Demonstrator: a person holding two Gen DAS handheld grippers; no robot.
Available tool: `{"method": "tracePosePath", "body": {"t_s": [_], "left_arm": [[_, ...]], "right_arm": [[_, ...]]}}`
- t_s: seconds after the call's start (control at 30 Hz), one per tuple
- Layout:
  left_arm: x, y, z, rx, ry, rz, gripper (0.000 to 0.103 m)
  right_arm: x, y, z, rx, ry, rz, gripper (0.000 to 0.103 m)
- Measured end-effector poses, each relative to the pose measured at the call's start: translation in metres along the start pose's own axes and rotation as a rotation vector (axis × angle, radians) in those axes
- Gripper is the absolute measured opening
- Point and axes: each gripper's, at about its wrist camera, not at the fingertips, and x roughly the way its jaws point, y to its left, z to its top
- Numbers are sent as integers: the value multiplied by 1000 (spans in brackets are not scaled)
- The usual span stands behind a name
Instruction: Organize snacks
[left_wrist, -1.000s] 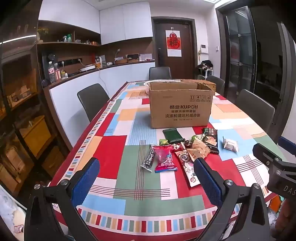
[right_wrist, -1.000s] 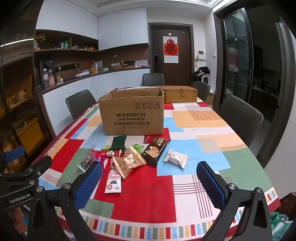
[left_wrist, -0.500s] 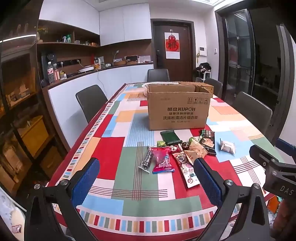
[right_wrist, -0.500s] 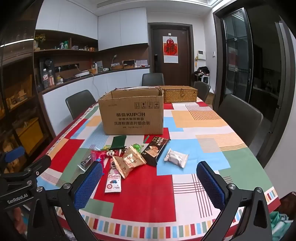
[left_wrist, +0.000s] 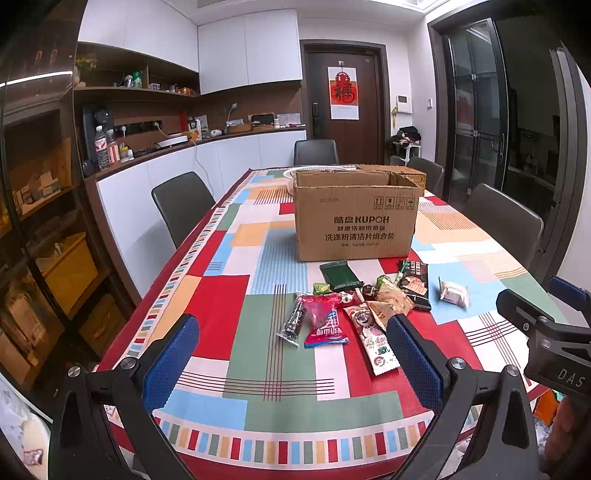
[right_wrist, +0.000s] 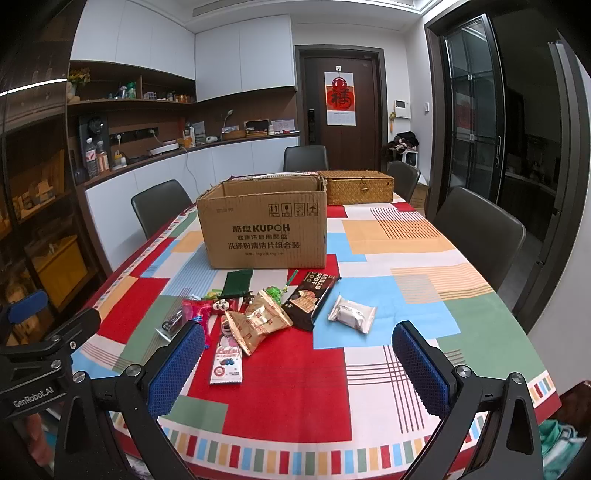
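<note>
Both tools are held above the near edge of the worktop (right_wrist: 280, 373), the left tool (left_wrist: 291, 363) and the right tool (right_wrist: 299, 363) each with fingers spread wide and nothing between them. Just ahead of the tools lies the heap of snacks (right_wrist: 258, 314); one white packet (right_wrist: 352, 314) lies a little apart, ahead and to the right. Beyond the heap stands the cardboard box (right_wrist: 264, 225), open on top, and behind it a wicker basket (right_wrist: 356, 187).
</note>
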Motion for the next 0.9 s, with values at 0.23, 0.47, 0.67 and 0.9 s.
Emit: {"method": "tracePosePath", "body": {"t_s": [0.23, 0.47, 0.67, 0.9], "left_arm": [[0, 0, 0, 1, -1, -1, 103], [0, 0, 0, 1, 0, -1, 103], [0, 0, 0, 1, -2, 0, 103], [0, 0, 0, 2, 0, 0, 103]], "right_arm": [[0, 0, 0, 0, -1, 1, 103], [0, 0, 0, 1, -1, 1, 103], [0, 0, 1, 2, -2, 1, 103], [0, 0, 0, 3, 2, 2, 102]]}}
